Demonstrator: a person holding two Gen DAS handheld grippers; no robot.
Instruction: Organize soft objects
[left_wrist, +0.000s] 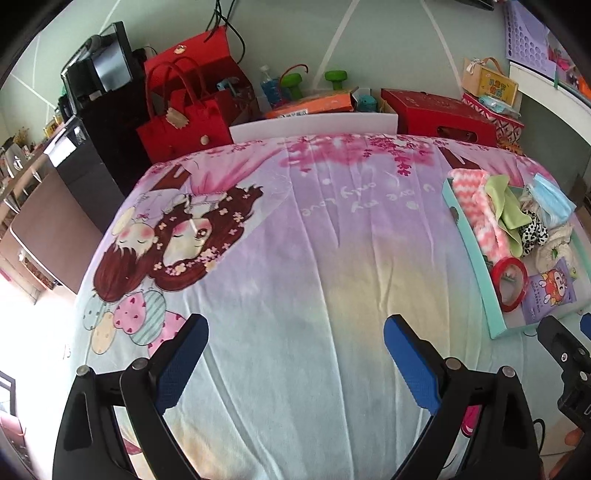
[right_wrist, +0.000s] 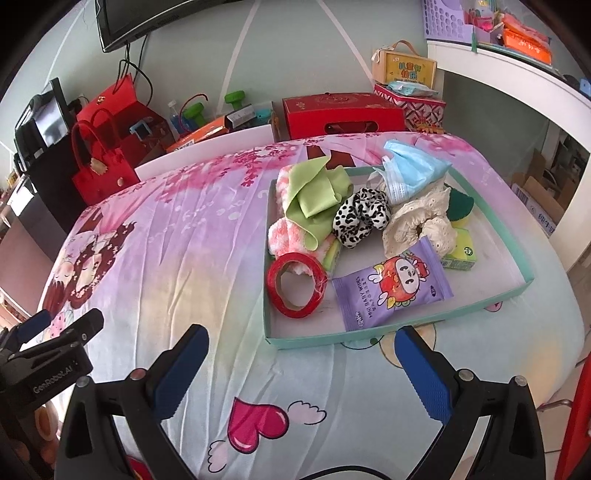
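Right wrist view, right tool (right_wrist: 301, 350) wide open, empty, purple "MINI BABY WIPES" pack (right_wrist: 391, 286) in teal tray (right_wrist: 399, 328)

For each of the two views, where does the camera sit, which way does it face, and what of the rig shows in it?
Left wrist: sits on the left gripper, faces down across the printed bedsheet; its own open fingers show, plus the right gripper's edge at right.
Right wrist: sits on the right gripper, faces the teal tray of soft items; its own open fingers show, the left gripper at lower left.
Shared: the tray, red tape roll, purple wipes pack, bedsheet.
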